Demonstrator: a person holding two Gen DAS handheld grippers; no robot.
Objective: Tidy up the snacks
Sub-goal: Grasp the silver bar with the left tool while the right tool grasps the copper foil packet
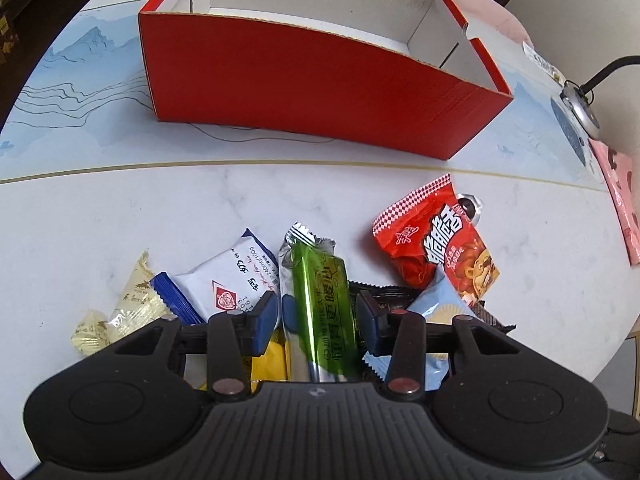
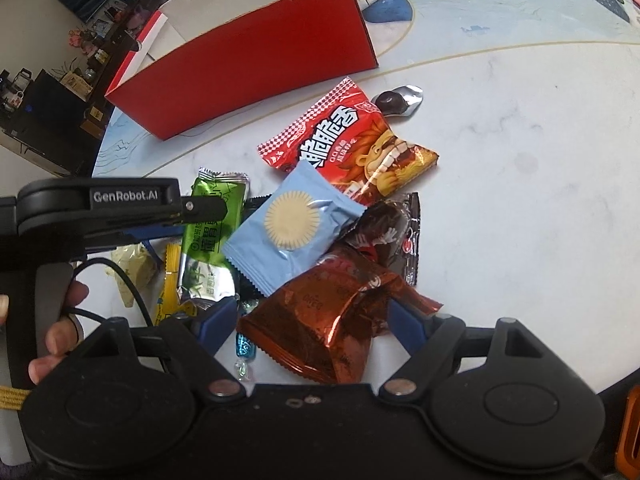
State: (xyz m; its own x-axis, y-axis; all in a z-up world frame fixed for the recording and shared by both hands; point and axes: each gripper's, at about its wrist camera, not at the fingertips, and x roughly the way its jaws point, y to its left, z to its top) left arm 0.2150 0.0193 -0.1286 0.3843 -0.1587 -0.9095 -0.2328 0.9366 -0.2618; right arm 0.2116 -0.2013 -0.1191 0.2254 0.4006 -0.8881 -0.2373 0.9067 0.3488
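The left hand-held gripper [image 1: 318,312] straddles the green snack bar [image 1: 320,312], jaws narrowed, contact unclear. The right hand-held gripper [image 2: 308,320], wide, flanks the brown foil packet [image 2: 324,320]. Both bodies hide the pile's near edge on the tabletop [image 1: 160,208]

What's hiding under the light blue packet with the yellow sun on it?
The light blue sun-printed packet lies on top of the pile. A black wrapper pokes out beneath its right side, and the red crisp bag slips under its top edge. Whatever lies under its middle is covered.
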